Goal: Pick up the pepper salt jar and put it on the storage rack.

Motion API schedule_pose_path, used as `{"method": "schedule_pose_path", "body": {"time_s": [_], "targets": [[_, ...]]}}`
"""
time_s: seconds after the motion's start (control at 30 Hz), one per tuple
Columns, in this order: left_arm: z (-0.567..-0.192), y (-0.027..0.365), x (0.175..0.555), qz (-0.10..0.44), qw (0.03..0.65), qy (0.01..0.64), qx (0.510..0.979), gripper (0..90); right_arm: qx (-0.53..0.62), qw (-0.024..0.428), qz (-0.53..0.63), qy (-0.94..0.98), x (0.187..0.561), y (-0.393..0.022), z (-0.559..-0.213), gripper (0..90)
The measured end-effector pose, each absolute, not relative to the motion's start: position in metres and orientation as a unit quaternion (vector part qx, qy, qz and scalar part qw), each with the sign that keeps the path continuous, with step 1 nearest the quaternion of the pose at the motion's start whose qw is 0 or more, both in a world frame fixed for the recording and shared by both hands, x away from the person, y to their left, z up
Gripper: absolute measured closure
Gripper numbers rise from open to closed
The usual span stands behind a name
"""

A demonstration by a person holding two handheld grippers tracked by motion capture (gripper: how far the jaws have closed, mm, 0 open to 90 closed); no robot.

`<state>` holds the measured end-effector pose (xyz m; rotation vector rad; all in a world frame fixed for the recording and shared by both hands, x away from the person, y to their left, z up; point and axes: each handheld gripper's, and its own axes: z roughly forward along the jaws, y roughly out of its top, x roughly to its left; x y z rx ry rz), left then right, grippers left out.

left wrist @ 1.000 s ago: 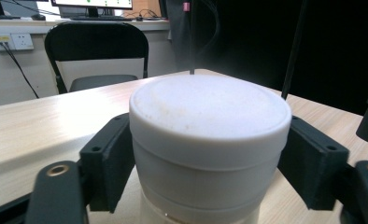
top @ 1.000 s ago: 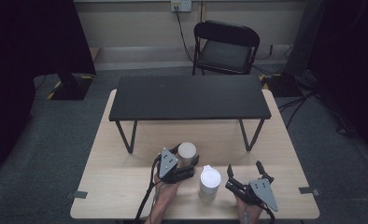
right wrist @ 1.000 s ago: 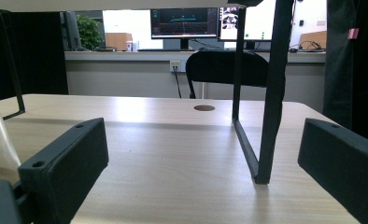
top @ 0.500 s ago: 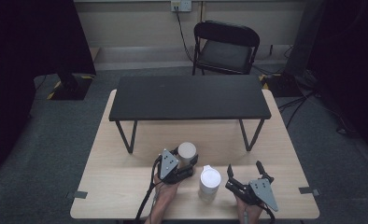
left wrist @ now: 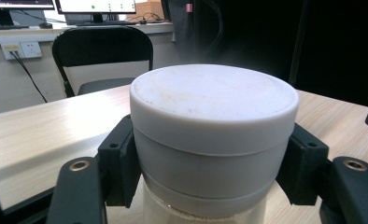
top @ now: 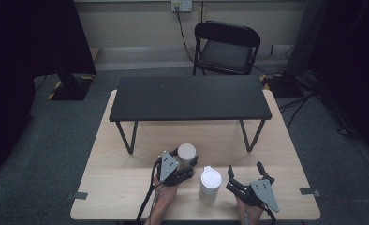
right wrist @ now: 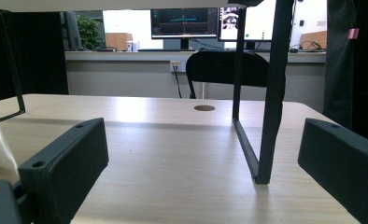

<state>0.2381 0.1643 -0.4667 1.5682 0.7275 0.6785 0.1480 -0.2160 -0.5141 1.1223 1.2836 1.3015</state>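
With its jaws just closed on the jar point(left wrist: 214, 140), the left gripper point(top: 180, 165) completes the grasp; next, lift it straight up. Right gripper point(top: 247, 175) stands open, empty.

front strip of the table point(top: 126, 197) crowded at centre, open at both ends

the black raised shelf point(top: 189, 97) spans the table's middle; its leg frames point(top: 126, 136) and point(top: 253, 136) leave a low passage beneath, shown clear in the right gripper view past the leg point(right wrist: 266, 116). in front, the left gripper point(top: 185, 164) is clamped on the grey-lidded jar point(top: 186, 152), with the white-lidded bottle point(top: 210, 183) just beside it, blocking the gap toward the right gripper point(top: 246, 176), whose jaws stand apart on nothing. bare wood lies to the left of the left gripper and to the right of the right gripper
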Motion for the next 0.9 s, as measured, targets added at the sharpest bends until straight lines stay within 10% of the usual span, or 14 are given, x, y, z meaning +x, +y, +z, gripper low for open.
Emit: {"method": "schedule_pose_path", "body": {"time_s": [0.9], "targets": [[-0.421,0.183,0.229,0.29,0.605,0.314,0.672,34.4,0.46,0.479,0.533,0.525,0.148,-0.216,-0.514,0.6]]}}
